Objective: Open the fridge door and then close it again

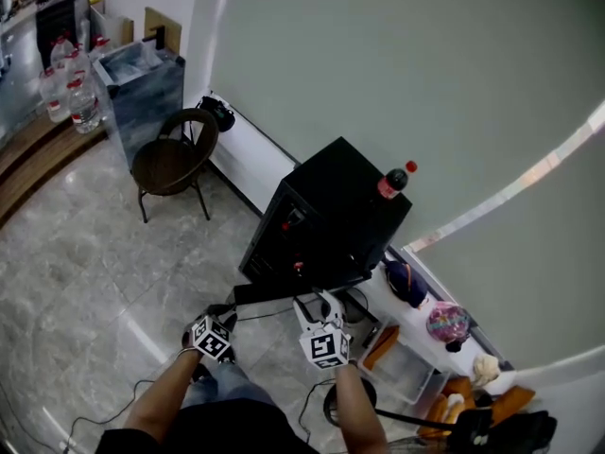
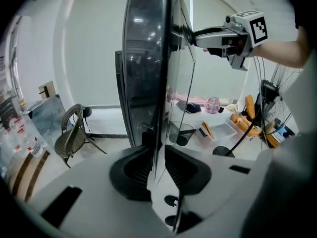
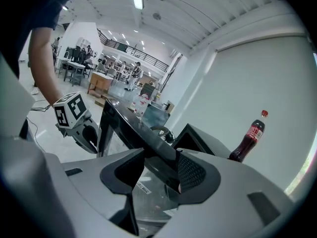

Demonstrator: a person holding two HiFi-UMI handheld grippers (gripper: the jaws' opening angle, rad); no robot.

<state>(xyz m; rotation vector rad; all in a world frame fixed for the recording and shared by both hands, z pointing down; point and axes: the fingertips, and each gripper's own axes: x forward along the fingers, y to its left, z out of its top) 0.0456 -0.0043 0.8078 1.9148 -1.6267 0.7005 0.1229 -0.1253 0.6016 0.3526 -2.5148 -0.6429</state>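
A small black fridge (image 1: 331,206) stands against the wall with its glass door (image 1: 293,289) swung out toward me. A cola bottle (image 1: 392,182) stands on top of it. My left gripper (image 1: 225,320) is shut on the door's thin outer edge (image 2: 157,133), which runs edge-on between its pads. My right gripper (image 1: 319,305) grips the door's top edge (image 3: 138,133), with the black frame between its pads. In the left gripper view the right gripper (image 2: 198,36) shows high up on the door's top. The cola bottle (image 3: 248,138) also shows in the right gripper view.
A dark round chair (image 1: 175,159) stands left of the fridge, with a grey cabinet (image 1: 142,88) and water bottles (image 1: 71,88) behind it. A low white ledge (image 1: 416,334) with bags, a clear tray (image 1: 402,367) and cables on the floor lie to the right.
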